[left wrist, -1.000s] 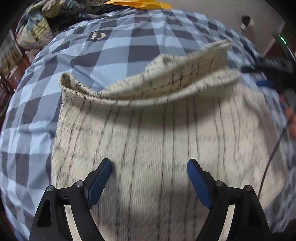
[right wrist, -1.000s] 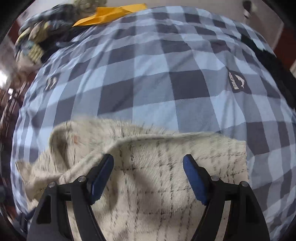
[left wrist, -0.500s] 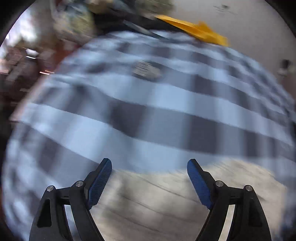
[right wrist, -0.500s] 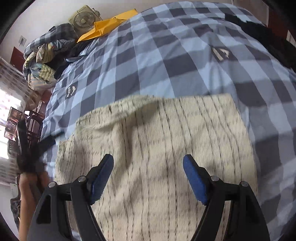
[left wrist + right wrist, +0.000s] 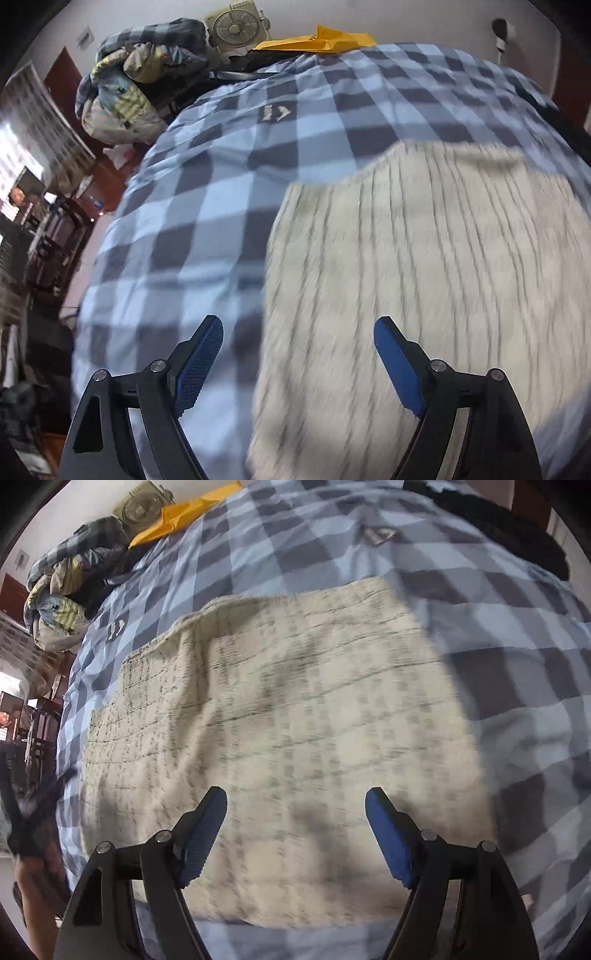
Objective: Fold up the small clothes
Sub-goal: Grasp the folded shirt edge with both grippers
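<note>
A blue-and-grey checked bedcover (image 5: 229,177) spans the whole work surface, bearing printed logo patches; beyond its far edge stand a pale wall, a heap of bundled bedding (image 5: 136,85), a beige box fan (image 5: 236,27) and a yellow envelope (image 5: 317,38), with dark furniture to the left. A cream knit garment (image 5: 288,701) with thin dark grid lines lies flat and spread on the bedcover, edges slightly rumpled. The left gripper (image 5: 297,354) and the right gripper (image 5: 295,830) both hang above the garment, jaws wide apart and empty.
</note>
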The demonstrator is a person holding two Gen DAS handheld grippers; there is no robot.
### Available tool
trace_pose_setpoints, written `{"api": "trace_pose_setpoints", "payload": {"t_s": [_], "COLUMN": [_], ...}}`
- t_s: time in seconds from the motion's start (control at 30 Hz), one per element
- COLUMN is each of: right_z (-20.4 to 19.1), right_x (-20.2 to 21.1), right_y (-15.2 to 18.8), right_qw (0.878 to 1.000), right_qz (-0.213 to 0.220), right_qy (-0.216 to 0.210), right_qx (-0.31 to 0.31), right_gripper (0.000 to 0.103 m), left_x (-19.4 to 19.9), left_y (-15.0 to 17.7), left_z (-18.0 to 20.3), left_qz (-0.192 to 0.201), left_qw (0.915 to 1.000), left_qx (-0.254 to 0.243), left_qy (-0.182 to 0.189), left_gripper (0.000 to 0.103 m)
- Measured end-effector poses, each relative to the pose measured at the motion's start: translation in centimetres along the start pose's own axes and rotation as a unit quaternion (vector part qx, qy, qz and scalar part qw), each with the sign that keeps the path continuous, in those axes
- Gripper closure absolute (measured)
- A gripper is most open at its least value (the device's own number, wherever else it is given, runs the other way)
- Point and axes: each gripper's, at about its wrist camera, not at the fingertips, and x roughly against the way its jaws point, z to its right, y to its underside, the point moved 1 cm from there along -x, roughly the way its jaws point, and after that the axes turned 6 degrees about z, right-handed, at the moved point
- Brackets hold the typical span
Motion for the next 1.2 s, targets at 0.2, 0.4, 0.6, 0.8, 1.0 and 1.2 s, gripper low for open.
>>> {"api": "trace_pose_setpoints", "payload": {"t_s": [0.2,0.4,0.6,0.8,1.0,1.2], "right_z": [10.9,14.0,11.2,9.2,5.9,4.8], "right_x": [3.2,2.0,0.3,-0.2,-1.9,-0.6], "right_y": [2.0,4.1,5.5,5.0,5.2,6.4], "right_qw": [0.996,0.993,0.987,0.978,0.957,0.942], "right_qz": [-0.006,-0.049,-0.060,-0.025,-0.060,-0.069], "right_qy": [-0.065,-0.101,-0.151,-0.181,-0.213,-0.230], "right_qx": [-0.064,-0.032,0.019,0.098,0.189,0.236], "right_gripper": [0.028,0.028,0.028,0.028,0.032,0.052], "left_x": [3.3,0.5,-1.6,-1.8,-2.0,-2.3], "left_y": [4.4,7.9,9.4,9.5,9.0,8.7], "left_z": [-5.0,-9.0,-8.9,-7.9,-5.0,-2.3], "left_qz": [0.003,-0.067,-0.078,-0.078,-0.087,-0.091], "left_qw": [0.9977,0.9771,0.9535,0.9470,0.9521,0.9523], "left_qx": [0.031,0.157,0.189,0.182,0.134,0.093], "left_qy": [0.059,0.127,0.222,0.253,0.261,0.276], "left_gripper": [0.008,0.008,0.008,0.008,0.008,0.008]}}
